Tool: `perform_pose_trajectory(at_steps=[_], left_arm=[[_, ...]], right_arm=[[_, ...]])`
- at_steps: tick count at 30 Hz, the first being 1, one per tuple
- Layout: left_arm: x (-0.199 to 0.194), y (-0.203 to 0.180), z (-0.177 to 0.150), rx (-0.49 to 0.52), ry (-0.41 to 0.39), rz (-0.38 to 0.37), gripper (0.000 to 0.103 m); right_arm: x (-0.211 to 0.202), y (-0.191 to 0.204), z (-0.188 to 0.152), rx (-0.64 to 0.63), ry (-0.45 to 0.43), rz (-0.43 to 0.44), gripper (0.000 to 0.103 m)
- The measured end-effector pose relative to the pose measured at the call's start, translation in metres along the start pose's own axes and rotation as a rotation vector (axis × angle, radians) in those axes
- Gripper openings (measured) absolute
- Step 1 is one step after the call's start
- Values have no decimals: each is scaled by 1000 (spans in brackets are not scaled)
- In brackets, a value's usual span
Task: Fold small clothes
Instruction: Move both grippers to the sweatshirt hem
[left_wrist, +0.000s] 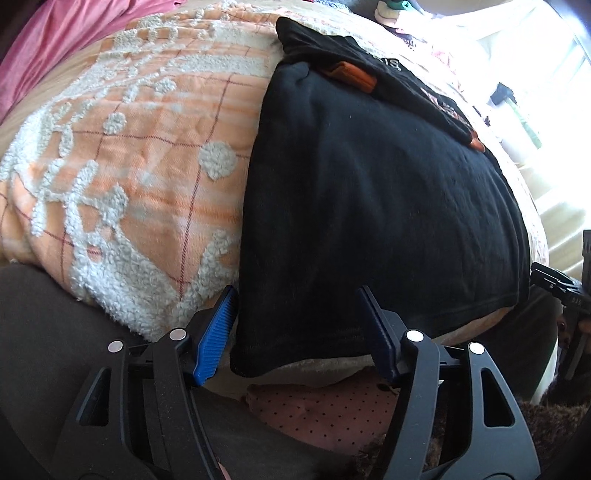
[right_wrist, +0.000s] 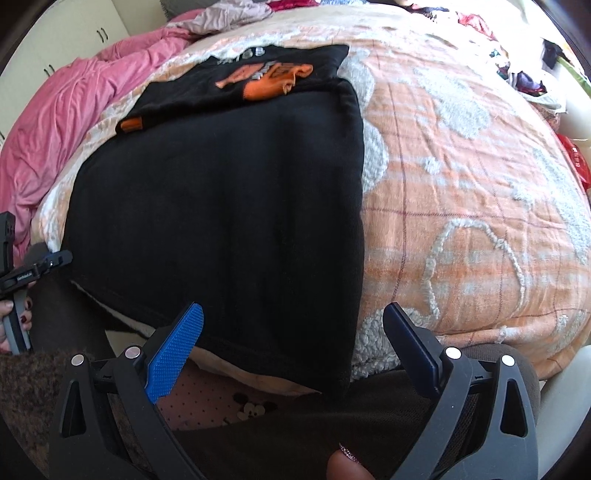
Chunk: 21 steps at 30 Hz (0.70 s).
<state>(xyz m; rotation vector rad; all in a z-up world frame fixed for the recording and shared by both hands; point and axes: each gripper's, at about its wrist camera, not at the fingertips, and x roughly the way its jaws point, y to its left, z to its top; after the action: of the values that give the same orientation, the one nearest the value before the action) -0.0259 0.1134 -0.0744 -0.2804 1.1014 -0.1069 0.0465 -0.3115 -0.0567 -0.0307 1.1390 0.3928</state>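
A black T-shirt (left_wrist: 369, 192) with an orange print lies on the bed, its sides folded in so it forms a long strip; the printed part (right_wrist: 266, 79) lies at the far end. Its near hem hangs over the bed edge. My left gripper (left_wrist: 297, 306) is open and empty, its blue pads either side of the hem's left corner. My right gripper (right_wrist: 291, 325) is open and empty over the hem's right corner (right_wrist: 332, 369). The shirt also fills the middle of the right wrist view (right_wrist: 221, 221).
An orange blanket (left_wrist: 129, 177) with white fleece patterns covers the bed (right_wrist: 461, 184). A pink duvet (right_wrist: 55, 122) lies at the far left. Loose clothes (right_wrist: 517, 62) are piled at the far right. A pink dotted cloth (left_wrist: 314, 410) sits below the bed edge.
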Motion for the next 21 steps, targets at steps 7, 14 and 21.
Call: perform_pose_trajectory(at_steps=[7,14,21], left_arm=[[4,4,-4,-6,9,-3,58],[4,6,-3,-16,10,-13,58],[4,10,-2,-24,12,-14,51]], right_arm=[[12,-5,-1,-42,51,14,73],[6,-20,-10,-46,43,145,23],[8,-11,-8,-98,47,151,19]])
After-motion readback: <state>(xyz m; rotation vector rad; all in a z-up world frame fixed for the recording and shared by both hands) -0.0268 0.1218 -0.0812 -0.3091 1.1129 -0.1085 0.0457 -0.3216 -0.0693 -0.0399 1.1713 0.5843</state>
